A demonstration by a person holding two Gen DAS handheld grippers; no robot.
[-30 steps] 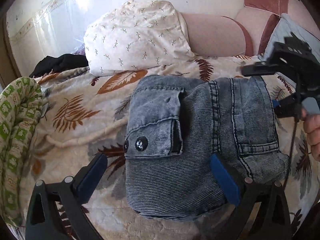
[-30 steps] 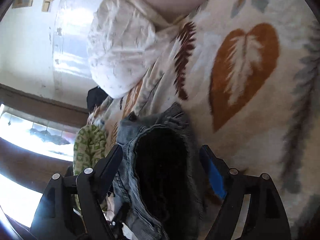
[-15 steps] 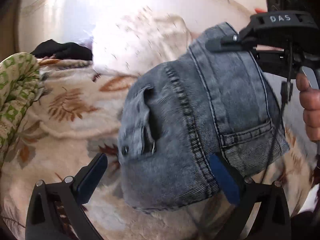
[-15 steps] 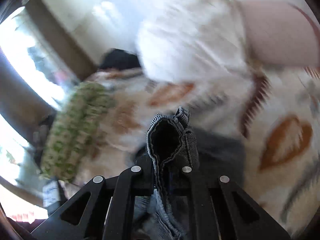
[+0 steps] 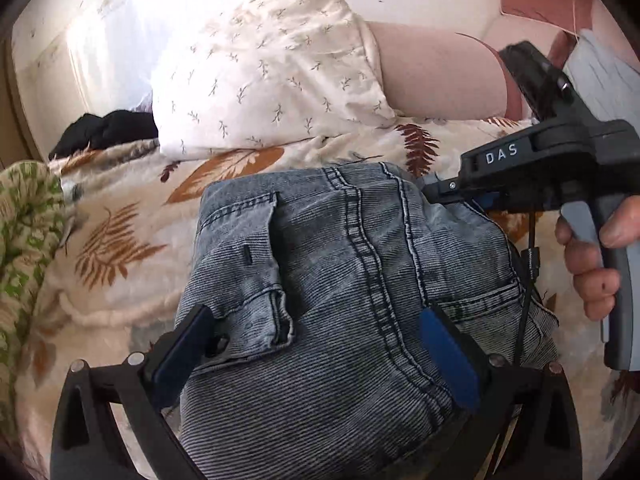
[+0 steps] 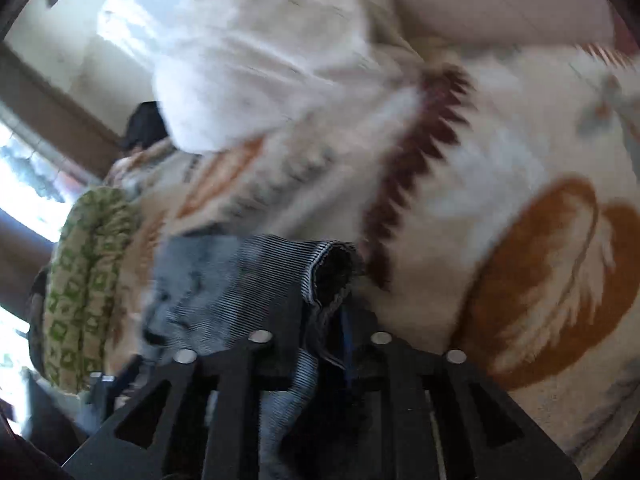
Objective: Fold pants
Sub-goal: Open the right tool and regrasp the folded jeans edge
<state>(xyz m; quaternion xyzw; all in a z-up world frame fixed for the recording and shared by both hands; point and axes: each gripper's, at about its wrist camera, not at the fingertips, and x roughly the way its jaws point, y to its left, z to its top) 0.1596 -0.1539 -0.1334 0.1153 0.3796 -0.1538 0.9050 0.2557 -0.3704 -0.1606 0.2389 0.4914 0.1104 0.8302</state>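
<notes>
The grey-blue denim pants [image 5: 340, 288] lie folded into a thick bundle on the leaf-print bedspread [image 5: 120, 240]. My left gripper [image 5: 316, 344] is open, with its blue-padded fingers [image 5: 444, 344] spread across the near part of the bundle. My right gripper [image 6: 320, 332] is shut on the far right edge of the pants [image 6: 320, 276]; it also shows in the left wrist view [image 5: 440, 192], held by a hand [image 5: 596, 264]. The right wrist view is blurred.
A white leaf-print pillow [image 5: 264, 76] and a pink headboard [image 5: 436, 72] lie behind the pants. A green patterned blanket [image 5: 24, 240] is bunched at the left. Dark clothing [image 5: 104, 132] lies at the far left by the wall.
My right gripper closed on the pants' far edge, lifted it up, then brought it back down. The pocket button that showed before is now out of sight. My left gripper stayed open.
</notes>
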